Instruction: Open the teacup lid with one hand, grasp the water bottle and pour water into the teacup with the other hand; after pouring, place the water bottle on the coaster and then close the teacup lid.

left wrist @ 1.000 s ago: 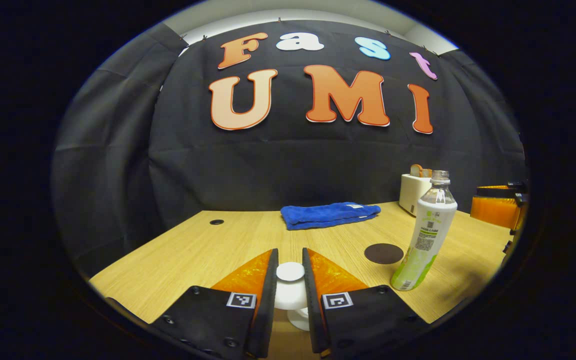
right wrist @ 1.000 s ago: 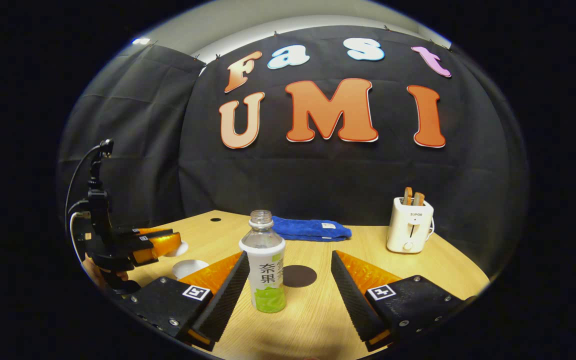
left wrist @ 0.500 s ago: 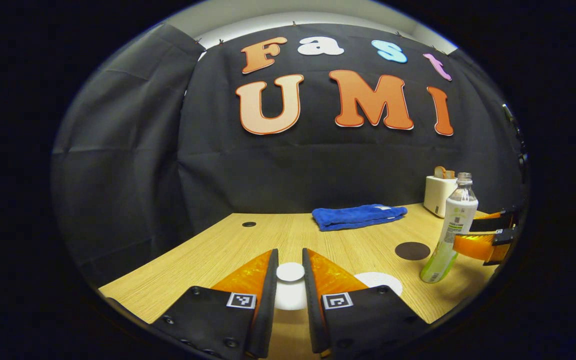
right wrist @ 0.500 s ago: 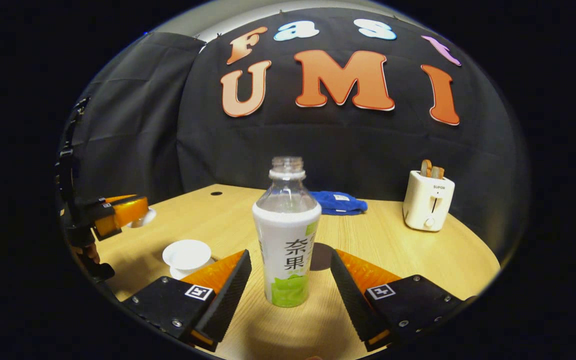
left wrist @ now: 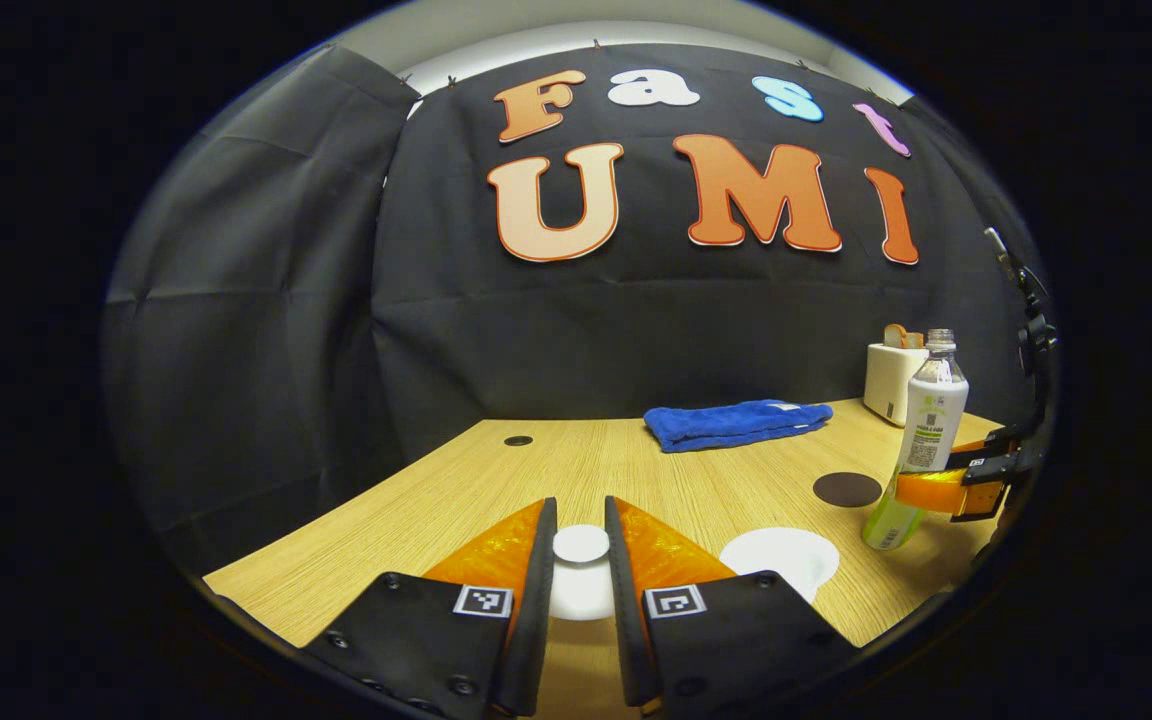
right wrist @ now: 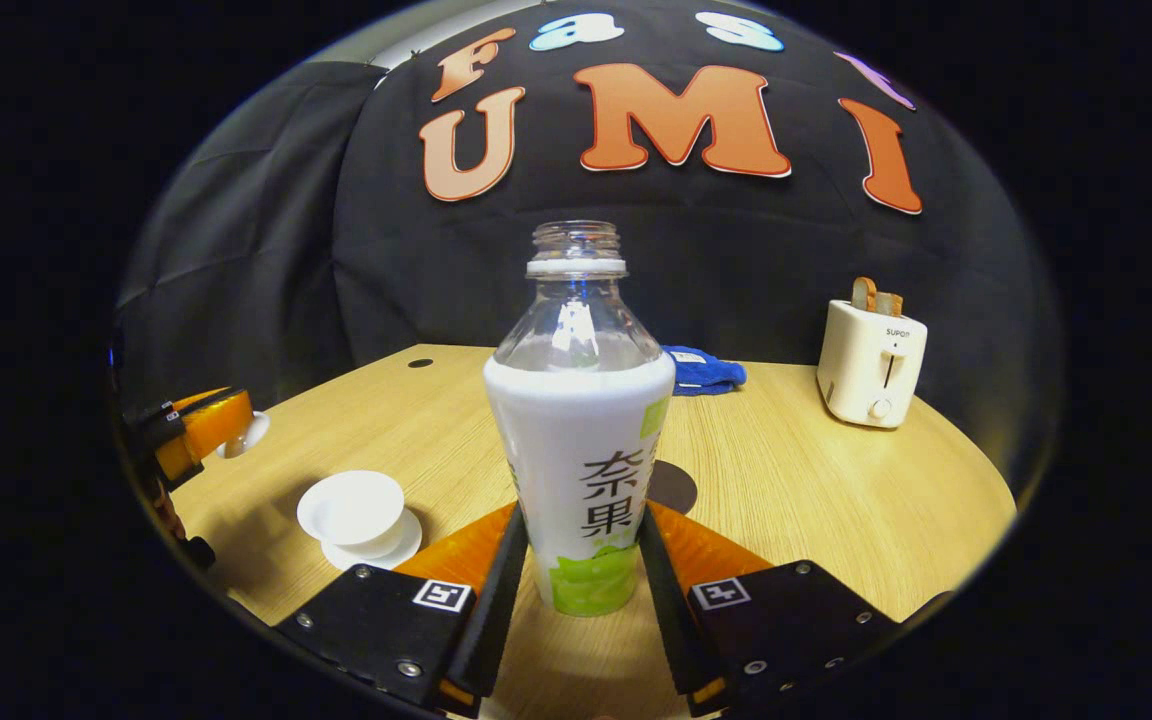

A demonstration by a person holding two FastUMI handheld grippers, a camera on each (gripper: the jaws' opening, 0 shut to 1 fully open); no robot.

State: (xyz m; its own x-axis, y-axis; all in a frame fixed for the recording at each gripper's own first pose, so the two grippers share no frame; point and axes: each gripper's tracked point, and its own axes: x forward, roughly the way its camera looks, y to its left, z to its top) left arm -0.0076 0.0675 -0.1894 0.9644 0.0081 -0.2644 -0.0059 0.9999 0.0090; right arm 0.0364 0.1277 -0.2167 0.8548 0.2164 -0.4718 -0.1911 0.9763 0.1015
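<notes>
Right gripper point(right wrist: 576, 580) has closed on cylindrical bottle point(right wrist: 578, 430).

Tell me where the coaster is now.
In the left gripper view the coaster lies bare on the table, between the blue towel and the water bottle.

Soft overhead light is falling evenly on the desk point(right wrist: 836, 500); faint shadows are pooling around the teacup point(right wrist: 356, 510). Fisheye distortion is bending the desk's edges; focus is staying sharp.
</notes>
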